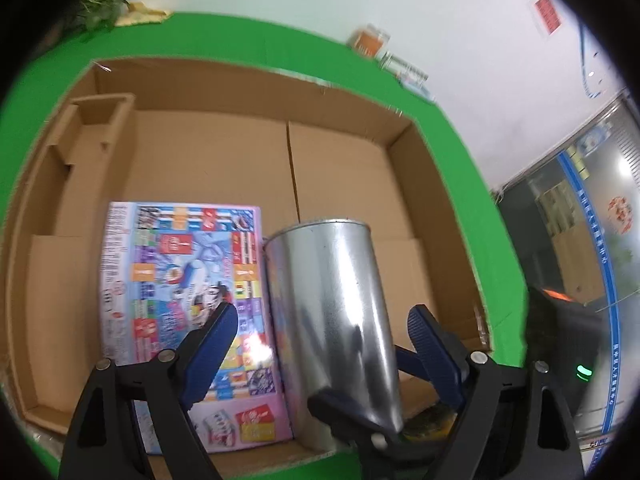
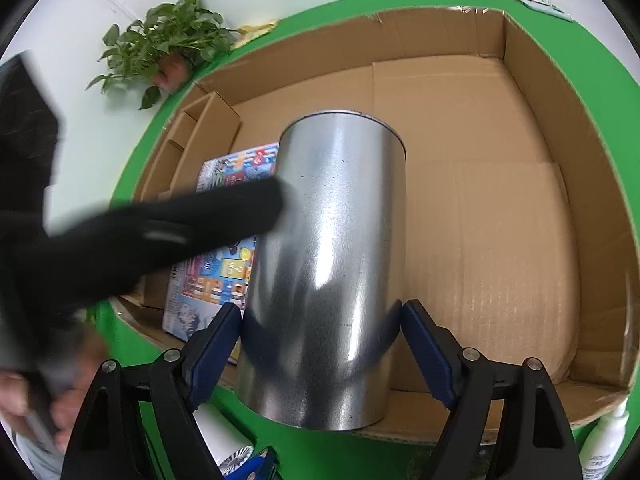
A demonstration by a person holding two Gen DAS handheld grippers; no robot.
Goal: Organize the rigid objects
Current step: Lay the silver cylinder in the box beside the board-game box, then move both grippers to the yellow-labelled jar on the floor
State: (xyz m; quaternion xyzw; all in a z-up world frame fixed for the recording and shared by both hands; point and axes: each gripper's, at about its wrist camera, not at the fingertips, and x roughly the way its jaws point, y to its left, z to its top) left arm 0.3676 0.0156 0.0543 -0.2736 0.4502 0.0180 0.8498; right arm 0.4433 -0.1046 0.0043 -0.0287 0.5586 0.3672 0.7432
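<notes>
Jaws astride metal can [image 2: 324, 272]

Shiny metal can [image 2: 324, 264] beside colourful box [image 1: 192, 304]

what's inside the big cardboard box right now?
A colourful printed flat box lies on the floor of the large open cardboard box, with a shiny metal cylindrical can beside it. The floor under both is hidden.
</notes>
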